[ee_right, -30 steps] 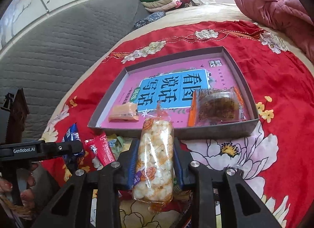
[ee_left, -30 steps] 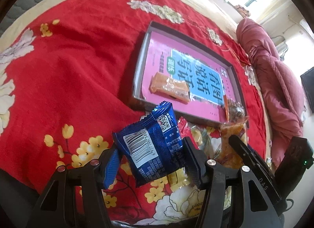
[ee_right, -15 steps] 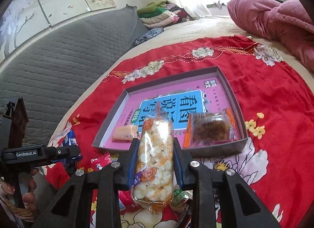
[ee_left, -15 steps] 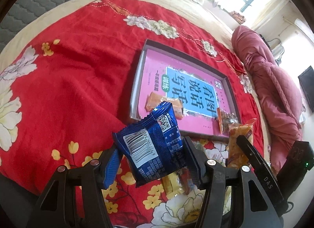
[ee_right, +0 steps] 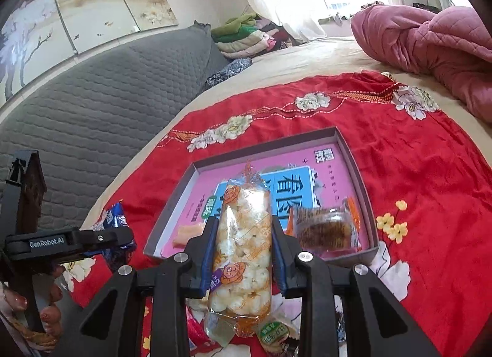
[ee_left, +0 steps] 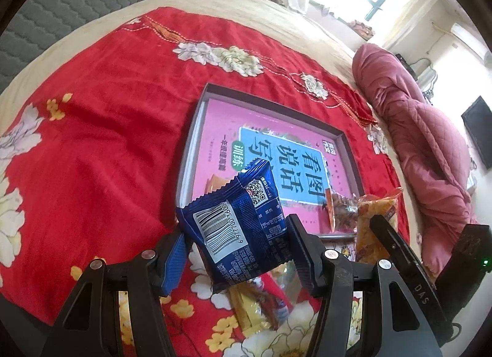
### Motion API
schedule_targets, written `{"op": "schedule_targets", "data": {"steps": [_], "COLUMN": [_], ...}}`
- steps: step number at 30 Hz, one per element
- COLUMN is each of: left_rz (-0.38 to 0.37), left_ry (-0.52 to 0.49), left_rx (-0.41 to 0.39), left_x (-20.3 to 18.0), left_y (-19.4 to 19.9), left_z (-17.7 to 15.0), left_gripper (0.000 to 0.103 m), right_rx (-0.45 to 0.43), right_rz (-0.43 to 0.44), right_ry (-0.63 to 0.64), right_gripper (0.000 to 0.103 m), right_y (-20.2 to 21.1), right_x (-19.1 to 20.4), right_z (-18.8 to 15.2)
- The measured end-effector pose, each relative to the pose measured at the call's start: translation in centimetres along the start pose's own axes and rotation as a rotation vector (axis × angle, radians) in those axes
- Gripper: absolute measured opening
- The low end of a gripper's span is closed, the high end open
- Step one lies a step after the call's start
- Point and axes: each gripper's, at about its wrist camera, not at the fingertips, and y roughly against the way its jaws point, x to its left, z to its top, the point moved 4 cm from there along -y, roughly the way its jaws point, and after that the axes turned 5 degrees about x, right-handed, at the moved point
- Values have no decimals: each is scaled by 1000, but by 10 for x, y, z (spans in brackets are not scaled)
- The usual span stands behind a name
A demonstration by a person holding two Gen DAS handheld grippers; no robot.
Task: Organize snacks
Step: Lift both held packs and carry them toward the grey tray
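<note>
left wrist view: the left gripper (ee_left: 236,252) had its jaws about half apart, clamped on a blue snack packet (ee_left: 236,221) with a white barcode label facing the camera. the packet hung in the air above the near edge of the red floral blanket (ee_left: 101,129), in front of the near left corner of the shallow grey box (ee_left: 187,154). the box lay near the middle of the blanket, with a pink and blue printed sheet (ee_left: 276,154) covering its floor. an orange wrapped bar (ee_left: 216,183) showed partly behind the packet at the box's near left, and a clear-wrapped brown cake (ee_left: 343,208) lay at its near right corner. the right gripper (ee_left: 381,224) came in from the right with the popcorn pack (ee_left: 373,212). loose snacks (ee_left: 255,304) lay on the blanket's near edge under the left gripper.

right wrist view: the right gripper (ee_right: 243,252) had its jaws drawn close and pinched on a tall clear popcorn pack (ee_right: 243,246), held upright above the box's (ee_right: 356,169) near wall. the brown cake (ee_right: 326,228) lay in the near right corner, the orange bar (ee_right: 187,232) in the near left. the left gripper (ee_right: 120,234) showed at the left edge with the blue packet (ee_right: 113,218). fingers (ee_right: 49,314) gripped its handle. a green-labelled snack (ee_right: 273,331) lay on the blanket (ee_right: 430,197) below.
</note>
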Motion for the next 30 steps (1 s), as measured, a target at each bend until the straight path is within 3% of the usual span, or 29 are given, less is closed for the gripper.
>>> {"op": "schedule_targets", "data": {"steps": [18,30], "left_rz": [4,49], "left_ry": [-14,-38], "left_rx": [20,48], "left_x": [-7,-7], "left_y": [-30,-58], "left_z": [16,22], "left_gripper": [62,62], "right_rx": [-19,-18], "right_rz": [3,-12], "right_ry": [-47,-63], "right_gripper": [32,32], "right_y": [-6,-21], "right_x": [-12,-19], "right_z": [13,25]}}
